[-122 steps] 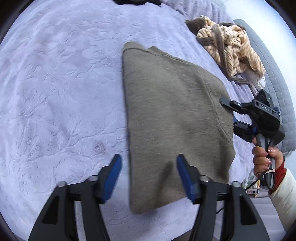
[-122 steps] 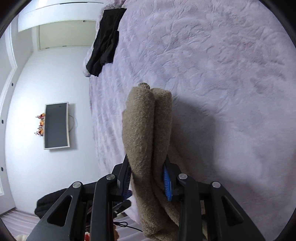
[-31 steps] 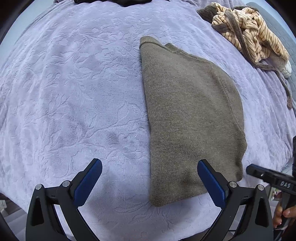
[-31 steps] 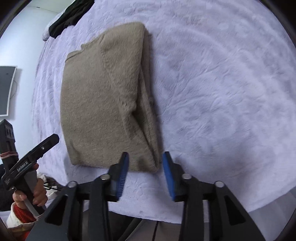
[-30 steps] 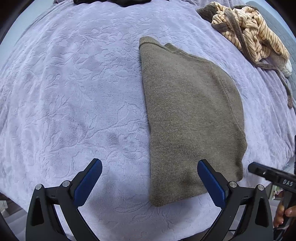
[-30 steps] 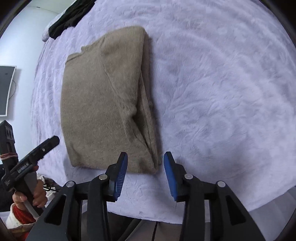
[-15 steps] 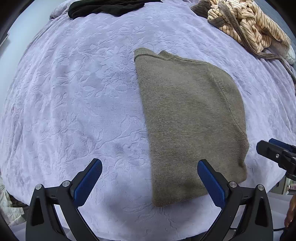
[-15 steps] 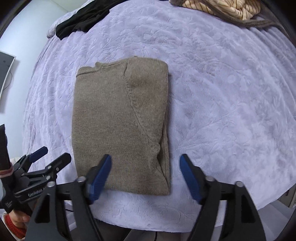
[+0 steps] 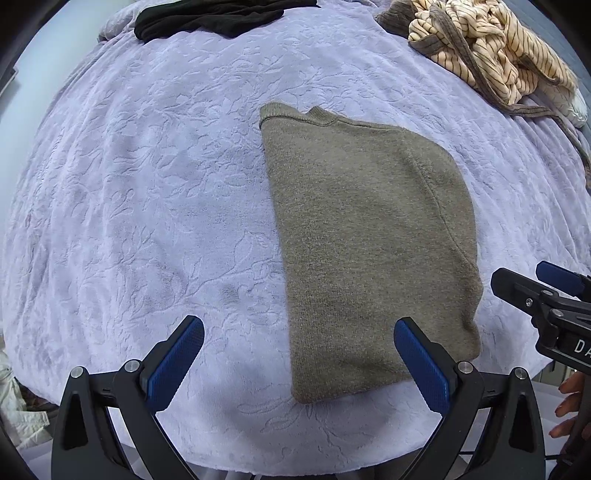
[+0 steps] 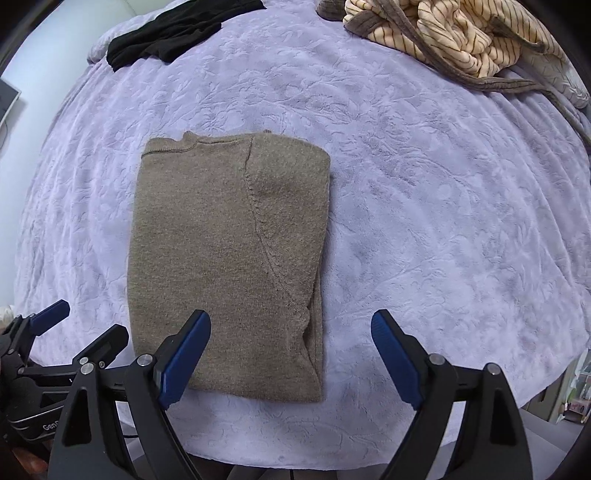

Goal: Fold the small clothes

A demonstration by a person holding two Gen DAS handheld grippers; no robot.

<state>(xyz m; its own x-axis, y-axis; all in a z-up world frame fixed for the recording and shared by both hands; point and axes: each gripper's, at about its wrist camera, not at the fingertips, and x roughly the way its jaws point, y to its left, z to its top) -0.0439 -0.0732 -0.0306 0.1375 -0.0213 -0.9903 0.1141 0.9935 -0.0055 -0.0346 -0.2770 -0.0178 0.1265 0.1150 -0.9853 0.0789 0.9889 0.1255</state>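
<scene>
A small olive-brown knit sweater (image 9: pixel 365 240) lies folded lengthwise and flat on the lilac bedspread (image 9: pixel 147 192); it also shows in the right wrist view (image 10: pixel 229 236). My left gripper (image 9: pixel 299 343) is open and empty, held above the sweater's near left corner. My right gripper (image 10: pixel 291 339) is open and empty, above the sweater's near right corner. The right gripper shows at the right edge of the left wrist view (image 9: pixel 546 295), and the left gripper at the lower left of the right wrist view (image 10: pixel 62 332). Neither touches the sweater.
A crumpled cream striped garment (image 9: pixel 491 48) lies at the far right of the bed, also in the right wrist view (image 10: pixel 447 33). A black garment (image 9: pixel 218 14) lies at the far edge, also in the right wrist view (image 10: pixel 166 29). The bed's near edge runs just under the grippers.
My right gripper let go of the sweater's folded edge and opened wide. Both grippers pulled back and rose, so more of the bed shows. The sweater lies still.
</scene>
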